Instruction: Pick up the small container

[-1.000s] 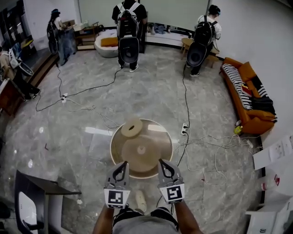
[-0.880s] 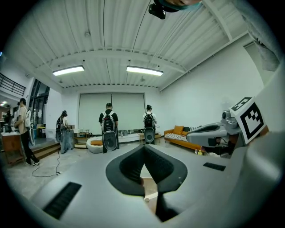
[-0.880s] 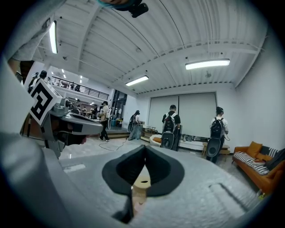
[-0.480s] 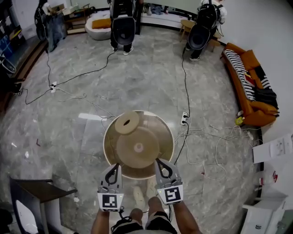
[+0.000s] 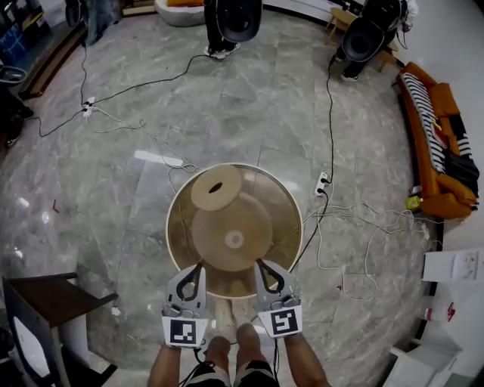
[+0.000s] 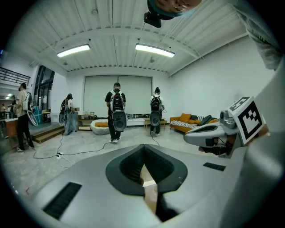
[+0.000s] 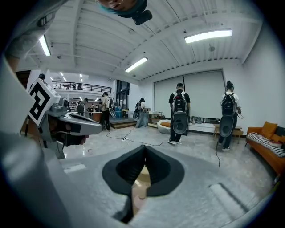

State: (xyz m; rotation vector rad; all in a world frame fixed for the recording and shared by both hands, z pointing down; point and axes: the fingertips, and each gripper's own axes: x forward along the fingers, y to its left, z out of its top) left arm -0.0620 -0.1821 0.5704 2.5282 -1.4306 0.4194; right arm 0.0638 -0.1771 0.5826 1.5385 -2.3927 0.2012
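Observation:
A small round tan container (image 5: 215, 187) with a dark slot in its top sits on the far left part of a round glass-topped table (image 5: 286, 204). Both grippers hang side by side over the table's near rim, well short of the container. My left gripper (image 5: 199, 266) is shut with nothing between its jaws, and in the left gripper view its tips (image 6: 143, 147) meet. My right gripper (image 5: 261, 264) is shut and empty too, and its tips (image 7: 144, 149) also touch in the right gripper view. The container does not show clearly in either gripper view.
Cables (image 5: 355, 227) and a power strip (image 5: 324, 184) trail over the marble floor right of the table. A dark desk (image 5: 45, 298) stands at the lower left. An orange sofa (image 5: 442, 143) lines the right wall. People with backpacks (image 5: 236, 17) stand far off.
The head view has tipped down and come nearer: the table now sits larger and central. Both grippers have stayed shut, side by side, at the table's near rim.

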